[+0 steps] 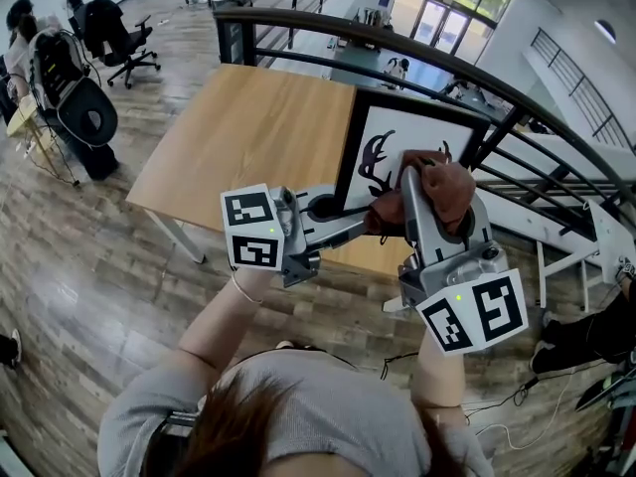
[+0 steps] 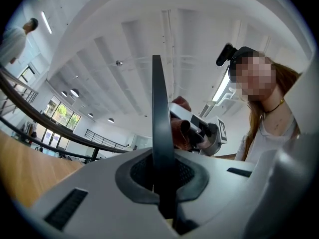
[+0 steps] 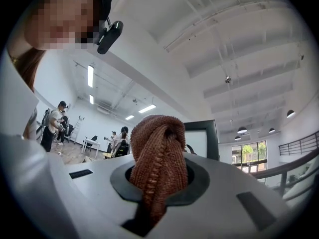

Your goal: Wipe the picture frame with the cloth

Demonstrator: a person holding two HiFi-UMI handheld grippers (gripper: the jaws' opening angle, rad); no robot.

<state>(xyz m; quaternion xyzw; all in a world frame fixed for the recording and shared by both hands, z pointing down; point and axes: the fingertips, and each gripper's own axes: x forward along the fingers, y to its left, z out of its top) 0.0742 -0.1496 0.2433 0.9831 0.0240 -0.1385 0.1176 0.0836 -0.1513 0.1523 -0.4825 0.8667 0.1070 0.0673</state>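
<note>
- Bare forearms reach in from the near edge of the head view. The left tool clamps the near-left rim of a black-bordered picture frame with a deer print, which stands on the wooden tabletop. The right tool holds a rust-brown knitted cloth at the frame's front.
- Left gripper view: the jaws are pressed together on the frame's thin dark edge. The frame looks stiff and light, and its front is probably fragile, so the rim seems the safest hold.
- Right gripper view: the jaws pinch the soft, bunched cloth. It should squash easily and needs a firm pinch.
</note>
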